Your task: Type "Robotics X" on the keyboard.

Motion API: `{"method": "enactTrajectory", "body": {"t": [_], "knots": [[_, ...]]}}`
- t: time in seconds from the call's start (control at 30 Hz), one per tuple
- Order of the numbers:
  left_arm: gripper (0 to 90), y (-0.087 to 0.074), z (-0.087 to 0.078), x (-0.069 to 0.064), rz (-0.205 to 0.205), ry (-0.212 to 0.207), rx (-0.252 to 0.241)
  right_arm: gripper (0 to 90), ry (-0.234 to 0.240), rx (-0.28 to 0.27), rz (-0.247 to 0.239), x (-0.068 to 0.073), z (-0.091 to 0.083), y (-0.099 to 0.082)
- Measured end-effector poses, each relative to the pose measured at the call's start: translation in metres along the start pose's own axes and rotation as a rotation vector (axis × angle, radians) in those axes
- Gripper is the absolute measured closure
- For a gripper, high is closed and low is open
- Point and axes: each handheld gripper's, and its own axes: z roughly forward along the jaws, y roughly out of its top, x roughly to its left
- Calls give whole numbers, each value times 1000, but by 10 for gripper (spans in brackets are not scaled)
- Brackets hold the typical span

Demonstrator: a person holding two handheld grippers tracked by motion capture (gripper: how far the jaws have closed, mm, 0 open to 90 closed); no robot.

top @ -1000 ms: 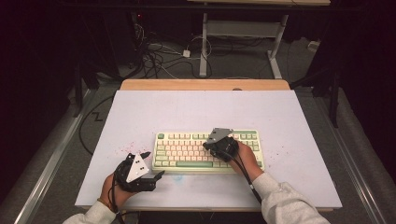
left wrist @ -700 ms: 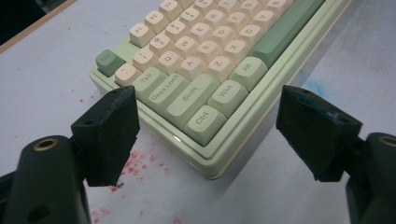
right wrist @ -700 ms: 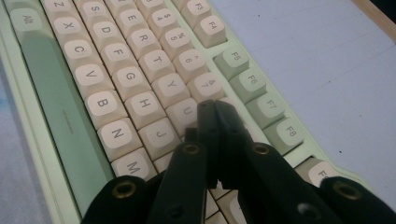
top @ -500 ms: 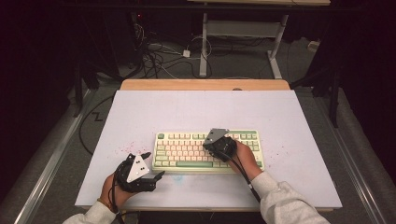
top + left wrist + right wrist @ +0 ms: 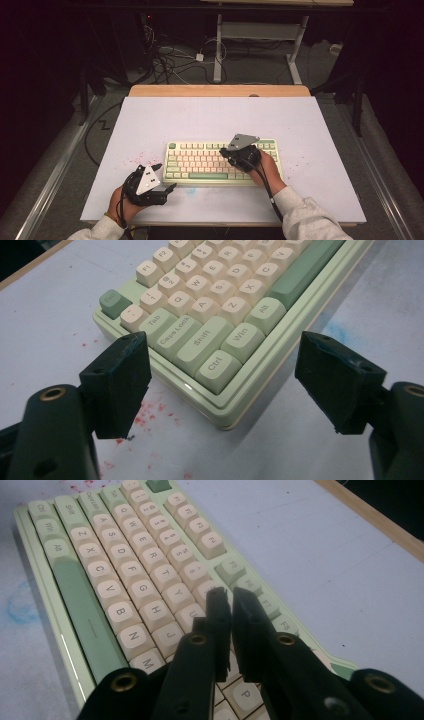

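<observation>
Keyboard (image 5: 220,161): lies flat on the white table (image 5: 210,115), near its front edge, between the two hands.
Right gripper (image 5: 231,596): held over the right half of the keyboard, tips above the number row; jaws nearly together with a thin gap, having just been opening a little, nothing between them.
Left gripper (image 5: 222,357): just off the keyboard's front left corner, low over the table; jaws wide apart, gripping nothing.
Table marks: red specks (image 5: 150,410) by that corner.

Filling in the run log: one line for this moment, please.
left gripper: open, beside keyboard corner | right gripper: nearly shut, jaws just opening, empty, over keys
</observation>
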Motion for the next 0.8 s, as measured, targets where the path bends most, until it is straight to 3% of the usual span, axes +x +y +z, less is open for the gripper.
{"method": "enactTrajectory", "body": {"t": [0.2, 0.47, 0.6, 0.8], "knots": [[214, 0, 0, 0, -2, -1, 1, 707, -6, -42, 5, 0, -8, -1], [214, 0, 0, 0, -1, 0, 3, 373, -17, -80, -11, 6, -17, 0], [214, 0, -1, 1, -4, -2, 0, 291, -42, -107, -5, 8, -22, 0], [214, 1, -2, 2, -11, -5, -8, 245, -61, -139, -23, 13, -32, 0]]}}
